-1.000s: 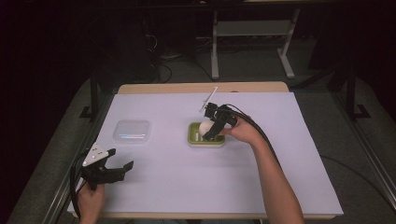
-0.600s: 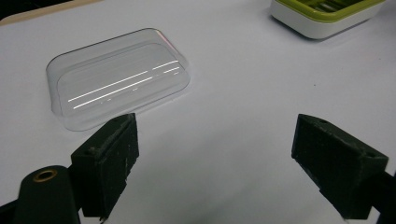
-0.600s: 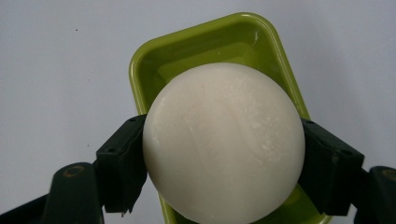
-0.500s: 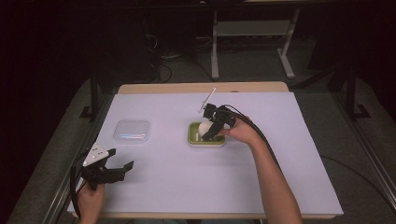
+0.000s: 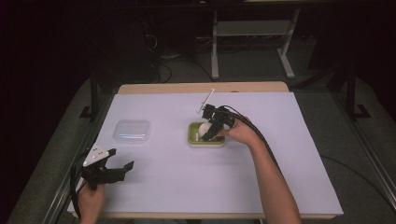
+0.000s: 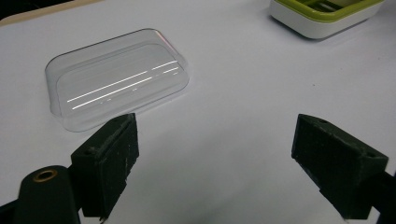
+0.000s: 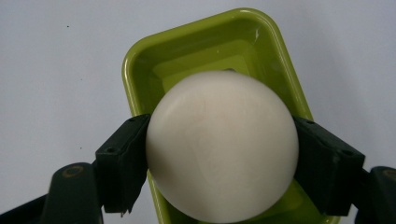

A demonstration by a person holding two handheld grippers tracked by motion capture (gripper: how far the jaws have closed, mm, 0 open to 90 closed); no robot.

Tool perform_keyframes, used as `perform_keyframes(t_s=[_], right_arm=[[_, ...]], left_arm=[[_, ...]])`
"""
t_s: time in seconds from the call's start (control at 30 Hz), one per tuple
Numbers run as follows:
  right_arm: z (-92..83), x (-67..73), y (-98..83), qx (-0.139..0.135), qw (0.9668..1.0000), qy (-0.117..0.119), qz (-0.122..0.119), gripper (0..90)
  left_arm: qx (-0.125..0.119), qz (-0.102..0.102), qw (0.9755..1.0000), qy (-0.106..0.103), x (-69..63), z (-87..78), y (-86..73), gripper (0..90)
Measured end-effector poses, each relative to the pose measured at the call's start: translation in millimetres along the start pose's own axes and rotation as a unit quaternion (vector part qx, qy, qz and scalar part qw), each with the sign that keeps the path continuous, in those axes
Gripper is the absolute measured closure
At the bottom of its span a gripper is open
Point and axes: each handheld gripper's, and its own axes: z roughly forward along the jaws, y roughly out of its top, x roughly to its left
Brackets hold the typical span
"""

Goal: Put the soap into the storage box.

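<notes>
Right hand-held gripper (image 7: 219, 186) pinching ball (image 7: 222, 144) over green tray (image 7: 140, 70), left hand-held gripper (image 6: 229, 158) spread idle; round ball may slip & roll off table (image 5: 280, 186).

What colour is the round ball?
Creamy white ball, clearest in the right gripper view.

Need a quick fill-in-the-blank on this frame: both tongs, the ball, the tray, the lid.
1. The right tongs are shut on a white ____.
2. The ball is held over a tray coloured ____.
3. The left tongs stand ____, with nothing between them.
4. The clear lid lies on the table to the ____ of the tray in the high view.

Missing words: ball; green; open; left
</notes>
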Motion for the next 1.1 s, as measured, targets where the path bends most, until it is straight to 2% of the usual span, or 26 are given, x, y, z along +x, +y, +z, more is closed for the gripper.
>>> perform_keyframes(t_s=[0.43,0.57,0.8,1.1], right_arm=[[2.3,0.1,1.2,-0.001,1.0000,0.003,0.004,24.3],[-2.3,0.3,0.6,-0.009,0.9999,-0.003,0.006,29.2],[-8.3,-1.4,-4.0,-0.010,0.9998,0.000,0.018,26.4],[-19.2,-0.5,-8.6,-0.018,0.9996,0.007,0.021,25.4]], left_arm=[[0.000,0.001,1.0000,0.000,0.4,-0.4,0.0,14.5],[0.000,0.000,1.0000,0.000,0.1,-0.2,-0.1,14.5],[0.001,0.004,1.0000,0.000,-0.3,0.3,0.2,14.5],[0.001,0.004,1.0000,0.000,-0.2,0.3,0.0,14.5]])
